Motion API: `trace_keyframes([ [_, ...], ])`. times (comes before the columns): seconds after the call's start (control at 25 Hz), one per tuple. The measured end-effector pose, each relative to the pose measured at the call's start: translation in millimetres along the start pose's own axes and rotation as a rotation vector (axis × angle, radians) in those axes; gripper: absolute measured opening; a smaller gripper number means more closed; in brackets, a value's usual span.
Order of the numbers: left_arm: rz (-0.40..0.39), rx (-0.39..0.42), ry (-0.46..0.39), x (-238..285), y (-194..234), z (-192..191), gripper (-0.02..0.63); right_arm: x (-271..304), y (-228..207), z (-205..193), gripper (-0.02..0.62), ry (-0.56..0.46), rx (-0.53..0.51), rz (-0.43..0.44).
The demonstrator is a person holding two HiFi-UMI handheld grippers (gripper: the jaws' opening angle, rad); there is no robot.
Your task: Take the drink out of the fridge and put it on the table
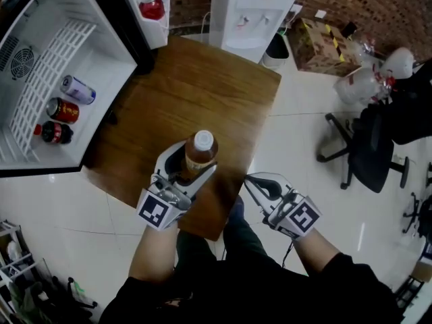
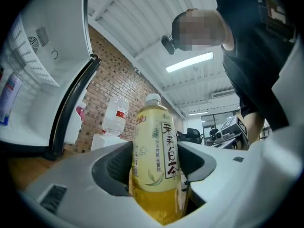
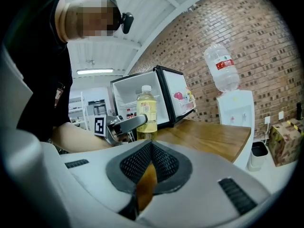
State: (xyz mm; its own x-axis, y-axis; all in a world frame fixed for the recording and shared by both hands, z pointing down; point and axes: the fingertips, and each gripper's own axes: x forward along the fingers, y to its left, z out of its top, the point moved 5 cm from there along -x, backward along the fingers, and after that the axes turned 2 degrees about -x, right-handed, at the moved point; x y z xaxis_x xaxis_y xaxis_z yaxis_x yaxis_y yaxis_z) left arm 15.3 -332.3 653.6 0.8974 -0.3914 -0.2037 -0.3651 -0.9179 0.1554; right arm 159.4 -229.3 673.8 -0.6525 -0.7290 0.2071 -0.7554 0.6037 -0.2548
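- The left gripper (image 1: 196, 171) is held out low in front of the person on a bare forearm, jaws pointing forward and clenched on the sides of the drink bottle (image 1: 200, 150).
- The right gripper (image 1: 260, 184) hangs level with it, just off the desk's (image 1: 196, 86) near edge. Its jaws are pressed together with nothing between them.
- The bottle stands upright between the left gripper's pads, over the desk's near corner. I cannot tell whether its base rests on the wood.
- The bottle has a white cap and pale amber liquid. Its cream label (image 2: 164, 151) carries dark Chinese characters running downward, a green leaf sketch and a small red mark near the shoulder.
- Ahead and to the left of the left gripper, the fridge (image 1: 101, 19) stands open. On its wire shelf lie a blue and white can (image 1: 78, 89), a red can (image 1: 63, 110) and a dark bottle with a red band (image 1: 52, 133); their print is too small to read.
- The fridge door shelf holds a red container (image 1: 152, 7).
- Far ahead of both grippers, past the desk, stands a white water dispenser (image 1: 250, 12). Its upturned jug (image 3: 222, 68) has a red label.
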Motion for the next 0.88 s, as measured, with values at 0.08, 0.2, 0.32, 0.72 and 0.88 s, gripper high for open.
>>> trace_keyframes([
  [0.08, 0.004, -0.002, -0.021, 2, -4, -10, 0.279, 3, -7, -4, -0.011, -0.009, -0.006, -0.009],
  [0.2, -0.019, 0.02, -0.004, 4, -11, -26, 0.279, 7, -11, -9, -0.011, -0.014, -0.017, -0.011],
  [0.32, -0.025, 0.019, 0.004, -2, -9, -39, 0.282, 11, -13, -16, -0.011, -0.016, -0.014, -0.012],
  [0.72, -0.077, 0.06, 0.075, -25, -16, -42, 0.295, 18, 3, -24, -0.011, -0.005, -0.016, 0.017],
  [0.88, -0.073, 0.034, 0.115, -29, -18, -41, 0.31, 11, 10, -12, -0.011, -0.009, -0.021, 0.017],
])
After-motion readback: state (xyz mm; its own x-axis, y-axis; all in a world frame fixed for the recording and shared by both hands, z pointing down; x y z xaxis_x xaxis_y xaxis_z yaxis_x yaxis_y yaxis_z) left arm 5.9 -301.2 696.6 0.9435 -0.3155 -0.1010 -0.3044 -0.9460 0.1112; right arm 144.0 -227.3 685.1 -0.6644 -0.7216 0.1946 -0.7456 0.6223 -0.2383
